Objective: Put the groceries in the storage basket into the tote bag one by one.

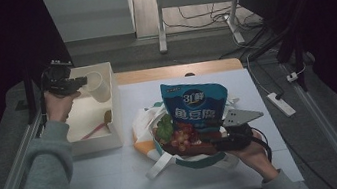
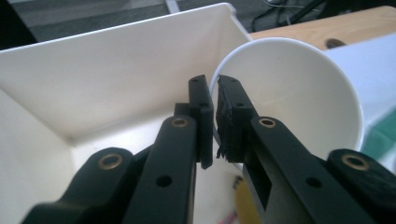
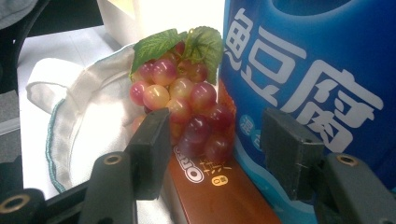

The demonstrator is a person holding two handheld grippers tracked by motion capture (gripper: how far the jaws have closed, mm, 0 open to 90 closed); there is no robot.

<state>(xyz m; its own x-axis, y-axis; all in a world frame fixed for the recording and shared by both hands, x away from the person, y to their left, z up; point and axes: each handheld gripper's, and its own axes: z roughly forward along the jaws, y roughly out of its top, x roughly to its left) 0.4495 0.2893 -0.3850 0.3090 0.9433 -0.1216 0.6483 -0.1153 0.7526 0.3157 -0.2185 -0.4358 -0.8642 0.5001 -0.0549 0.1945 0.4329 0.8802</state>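
Observation:
My left gripper (image 1: 82, 80) hangs over the white box (image 1: 93, 142) at the table's left, shut on the rim of a white paper cup (image 1: 97, 87). In the left gripper view the jaws (image 2: 215, 122) pinch the cup's (image 2: 289, 93) near wall, and the cup tilts with its mouth toward the camera. My right gripper (image 1: 212, 140) is open at a white cloth bag (image 1: 142, 121) with green trim. Its jaws (image 3: 219, 140) straddle a bunch of red grapes (image 3: 182, 98) lying on a brown Oreo box (image 3: 219, 193). A tall blue snack bag (image 3: 317, 70) stands upright beside them.
A spoon (image 1: 99, 127) with a pink handle lies on the white box's floor. The cloth bag's straps spread toward the table's front edge. A power strip (image 1: 280, 103) and cables lie on the floor to the right, and a desk frame stands behind the table.

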